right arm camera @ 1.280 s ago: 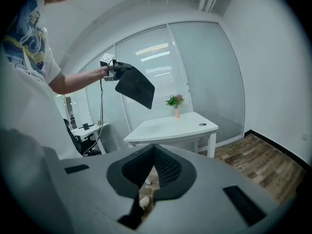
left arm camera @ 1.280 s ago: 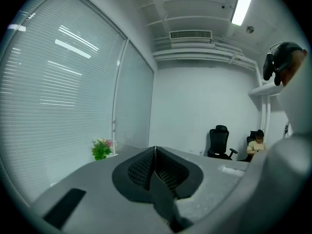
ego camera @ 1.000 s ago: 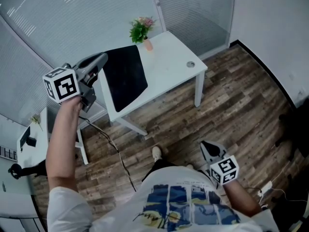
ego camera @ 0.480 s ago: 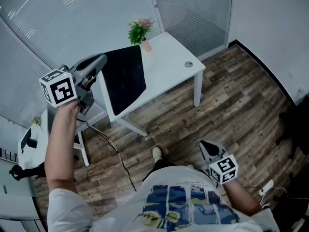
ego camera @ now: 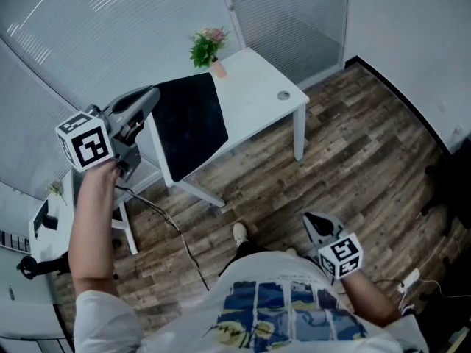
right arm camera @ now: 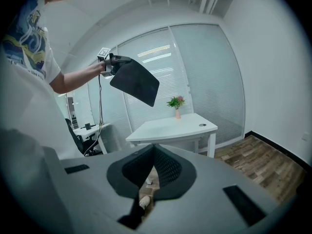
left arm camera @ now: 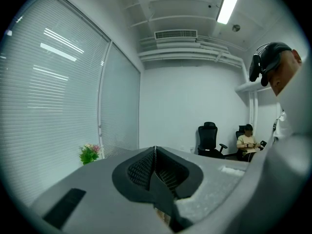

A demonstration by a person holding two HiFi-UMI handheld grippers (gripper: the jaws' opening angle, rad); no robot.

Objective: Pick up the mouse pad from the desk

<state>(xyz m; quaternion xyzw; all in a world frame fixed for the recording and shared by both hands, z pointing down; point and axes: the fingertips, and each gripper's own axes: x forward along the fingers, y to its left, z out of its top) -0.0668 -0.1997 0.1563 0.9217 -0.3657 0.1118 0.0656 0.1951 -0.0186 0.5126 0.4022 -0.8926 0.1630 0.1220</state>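
The black mouse pad (ego camera: 188, 123) hangs in the air above the white desk (ego camera: 257, 94), tilted, and its near left corner is pinched in my left gripper (ego camera: 152, 95). In the right gripper view the same pad (right arm camera: 136, 83) slopes down to the right from the left gripper (right arm camera: 117, 61), well clear of the desk (right arm camera: 170, 126). The left gripper's own view shows its jaws (left arm camera: 155, 152) pressed together with only a thin seam; the pad hardly shows there. My right gripper (ego camera: 312, 219) is held low by my hip over the floor, its jaws (right arm camera: 154, 147) meeting at the tips with nothing between them.
A potted plant (ego camera: 207, 48) stands at the desk's far corner and a round grommet (ego camera: 283, 95) sits near its right edge. A cable (ego camera: 173, 226) trails from the left gripper to the wooden floor. A second desk (ego camera: 51, 212) is at left. A seated person (left arm camera: 246, 143) and an office chair (left arm camera: 208, 139) are far off.
My left hand has drifted slightly to the left with the mouse pad still in its grip. The right gripper has stayed where it was.
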